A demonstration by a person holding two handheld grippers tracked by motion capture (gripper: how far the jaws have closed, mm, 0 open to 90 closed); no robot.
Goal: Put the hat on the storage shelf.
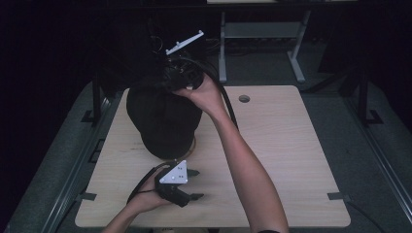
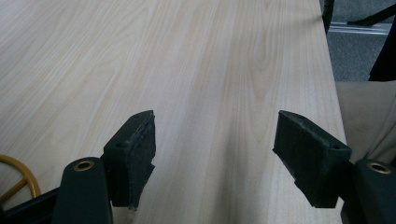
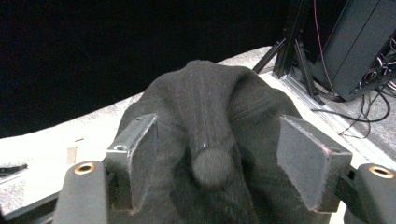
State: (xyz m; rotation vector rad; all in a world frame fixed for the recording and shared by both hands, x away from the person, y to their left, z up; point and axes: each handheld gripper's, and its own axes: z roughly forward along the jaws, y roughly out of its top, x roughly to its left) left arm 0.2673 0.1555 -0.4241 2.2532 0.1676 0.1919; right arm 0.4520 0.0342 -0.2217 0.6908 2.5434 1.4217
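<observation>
A black cap [image 1: 163, 121] sits domed over a stand at the back left of the wooden table [image 1: 286, 145]. A yellow ring [image 1: 193, 144] peeks out at the cap's base. My right gripper [image 1: 177, 73] hangs over the cap's far side, held by a hand. In the right gripper view its jaws [image 3: 217, 135] stand open on either side of the cap's crown, with the top button [image 3: 212, 165] between them. My left gripper [image 1: 197, 184] rests near the front edge and points right. It is open over bare wood [image 2: 215, 149], with the yellow ring [image 2: 18, 175] at its left.
A round cable hole [image 1: 244, 98] lies in the table's back middle. A grey desk frame [image 1: 262, 34] stands behind the table. Black equipment with cables [image 3: 355, 46] sits on the floor beyond the cap. The table's right edge [image 2: 329, 70] drops to grey floor.
</observation>
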